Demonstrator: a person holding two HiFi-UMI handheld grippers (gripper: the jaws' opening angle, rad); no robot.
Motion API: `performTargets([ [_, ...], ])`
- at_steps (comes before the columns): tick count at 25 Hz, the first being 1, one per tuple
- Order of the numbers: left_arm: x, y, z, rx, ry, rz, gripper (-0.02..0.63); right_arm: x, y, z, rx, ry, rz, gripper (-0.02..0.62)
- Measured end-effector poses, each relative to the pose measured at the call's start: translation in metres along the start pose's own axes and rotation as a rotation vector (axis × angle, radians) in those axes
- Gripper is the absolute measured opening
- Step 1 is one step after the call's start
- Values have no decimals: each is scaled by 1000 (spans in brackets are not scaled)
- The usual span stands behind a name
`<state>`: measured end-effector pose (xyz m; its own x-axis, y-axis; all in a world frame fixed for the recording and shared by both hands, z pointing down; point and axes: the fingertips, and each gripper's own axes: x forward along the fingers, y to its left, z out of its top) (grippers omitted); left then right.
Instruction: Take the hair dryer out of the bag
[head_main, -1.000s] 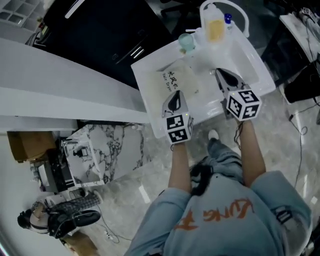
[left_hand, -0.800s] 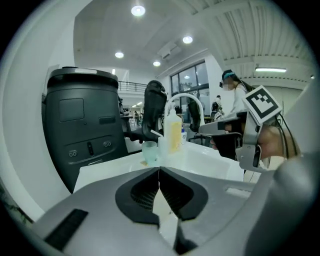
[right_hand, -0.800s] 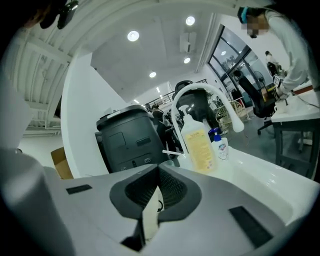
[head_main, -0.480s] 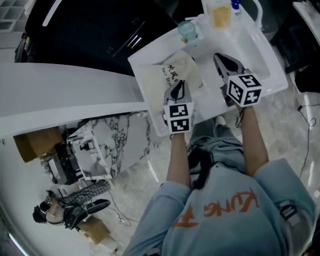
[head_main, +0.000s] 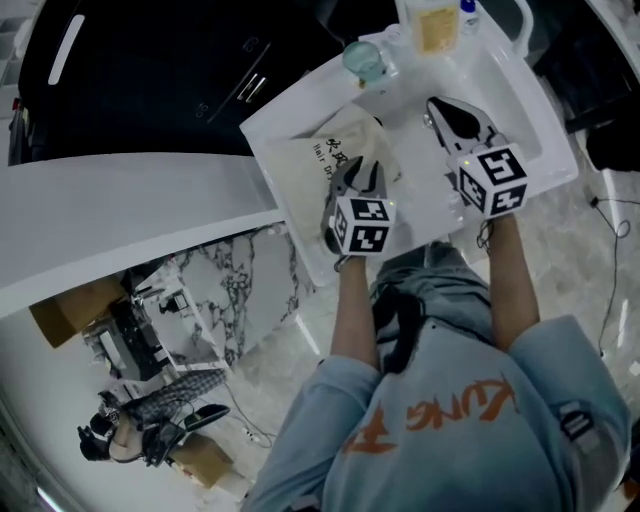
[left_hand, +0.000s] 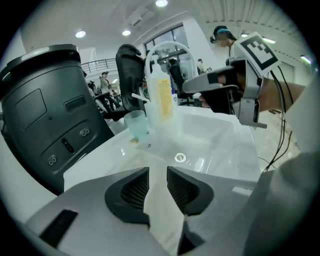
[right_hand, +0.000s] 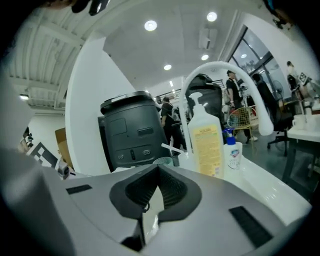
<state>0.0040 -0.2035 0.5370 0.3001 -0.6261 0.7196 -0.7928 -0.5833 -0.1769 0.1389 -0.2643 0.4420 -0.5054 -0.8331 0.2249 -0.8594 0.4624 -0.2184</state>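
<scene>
Left claw (left_hand: 158, 175) is over the bag (head_main: 318, 165). Its jaws have just been opening and now stand part way apart, with cloth in the gap and the pads not pressing it. Right claw (right_hand: 159, 169) is closed, tips meeting, over the sink basin (head_main: 510, 90) at the upper right of the head view. Bag lies on the white tabletop (head_main: 300, 232) left of the basin, upper centre; hair dryer itself can't be seen

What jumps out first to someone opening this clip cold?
A cream cloth bag with dark lettering lies on the white counter left of the sink basin. Over it the left gripper has just been opening its jaws, cloth showing in the gap. The right gripper, shut, is above the basin.
</scene>
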Motion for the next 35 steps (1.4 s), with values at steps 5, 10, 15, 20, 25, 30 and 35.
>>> performTargets([
  [5, 15, 0, -16, 67, 93, -11, 112, 17, 19, -20, -12, 44, 68, 0],
  [10, 26, 5, -22, 94, 142, -18, 114, 28, 22, -33, -6, 75, 77, 0],
  [15, 35, 5, -25, 126, 189, -26, 114, 35, 32, -33, -16, 83, 97, 0],
  [20, 35, 7, -27, 114, 202, -5, 54, 31, 35, -37, -19, 97, 102, 0],
  [25, 24, 9, -23, 31, 142, -2, 17, 29, 36, -48, -12, 114, 108, 0],
  [30, 4, 27, -17, -61, 55, 50, 14, 30, 39, -61, -12, 143, 120, 0],
  [35, -11, 38, -15, -82, 21, 86, 14, 36, 52, -70, -18, 166, 152, 0],
])
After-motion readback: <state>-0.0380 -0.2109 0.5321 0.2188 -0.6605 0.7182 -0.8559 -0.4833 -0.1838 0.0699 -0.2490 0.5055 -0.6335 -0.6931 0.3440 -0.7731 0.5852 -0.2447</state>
